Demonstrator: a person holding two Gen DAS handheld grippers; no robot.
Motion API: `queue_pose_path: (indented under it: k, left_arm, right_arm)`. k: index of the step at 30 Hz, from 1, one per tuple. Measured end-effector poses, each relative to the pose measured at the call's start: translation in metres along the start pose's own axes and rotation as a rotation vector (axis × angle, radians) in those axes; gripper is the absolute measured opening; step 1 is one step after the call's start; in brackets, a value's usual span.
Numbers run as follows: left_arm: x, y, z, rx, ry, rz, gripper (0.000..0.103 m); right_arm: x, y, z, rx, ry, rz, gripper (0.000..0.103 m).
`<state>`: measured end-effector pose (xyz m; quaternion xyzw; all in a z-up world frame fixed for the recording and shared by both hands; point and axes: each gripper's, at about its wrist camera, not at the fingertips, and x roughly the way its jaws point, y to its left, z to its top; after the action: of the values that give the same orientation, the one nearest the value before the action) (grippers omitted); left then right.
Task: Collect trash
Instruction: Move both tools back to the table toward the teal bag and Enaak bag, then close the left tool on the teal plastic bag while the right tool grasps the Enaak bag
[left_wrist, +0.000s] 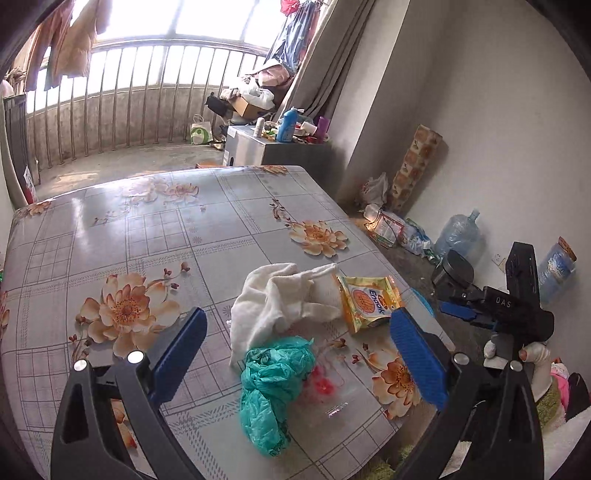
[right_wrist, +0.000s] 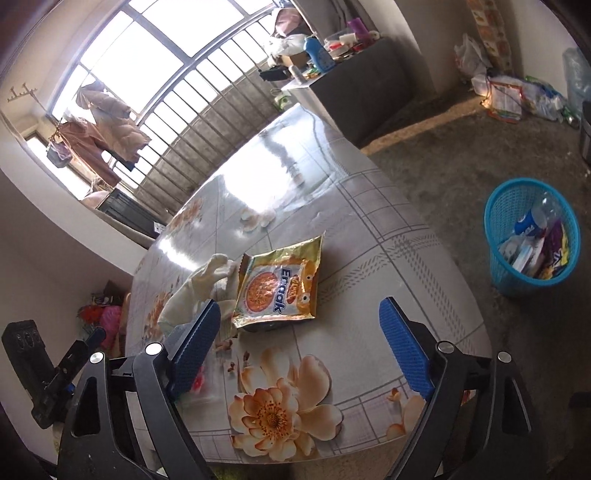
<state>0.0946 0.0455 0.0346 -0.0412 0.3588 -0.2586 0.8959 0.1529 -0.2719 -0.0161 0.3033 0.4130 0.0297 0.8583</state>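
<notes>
Both the left tool (left_wrist: 295, 354) and the right tool (right_wrist: 299, 354) hang wide open and empty over the glossy flowered tabletop (left_wrist: 147, 229). Nearest lies a crumpled teal plastic bag (left_wrist: 271, 391), then a soft white cloth (left_wrist: 280, 299) and a shiny yellow snack packet (right_wrist: 279, 288). These remain; the blue mesh basket (right_wrist: 496, 218) on the floor already holds wrappers.

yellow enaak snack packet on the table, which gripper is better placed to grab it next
Probably right. The yellow foil Enaak snack packet lies straight ahead between the right gripper's open jaws, with the blue mesh trash basket on its side. The left gripper, also open, faces the crumpled teal plastic bag.
</notes>
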Motion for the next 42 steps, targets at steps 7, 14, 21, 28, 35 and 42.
queue_pose_path:
  k: [7,14,21,28,35,42]
  left_arm:
    - [0.02,0.004,-0.032,0.002,0.103,0.025,0.087]
    - [0.035,0.018,-0.046,-0.028,0.158,0.017,0.076]
    - [0.041,0.025,-0.051,-0.044,0.188,0.01,0.063]
    - [0.043,0.025,-0.054,-0.061,0.199,-0.001,0.06]
    - [0.041,0.025,-0.054,-0.062,0.204,0.001,0.06]
    - [0.039,0.022,-0.055,-0.062,0.21,0.004,0.06]
  right_arm:
    - [0.015,-0.003,-0.003,0.055,0.062,-0.053,0.069]
    - [0.026,0.002,-0.001,0.043,0.071,-0.112,0.059]
    - [0.04,0.021,-0.001,-0.061,0.071,-0.197,0.036]
    - [0.042,0.031,-0.007,-0.16,0.079,-0.279,0.0]
    - [0.021,0.019,-0.018,-0.154,0.11,-0.276,0.0]
    - [-0.002,0.008,-0.033,-0.145,0.14,-0.264,0.0]
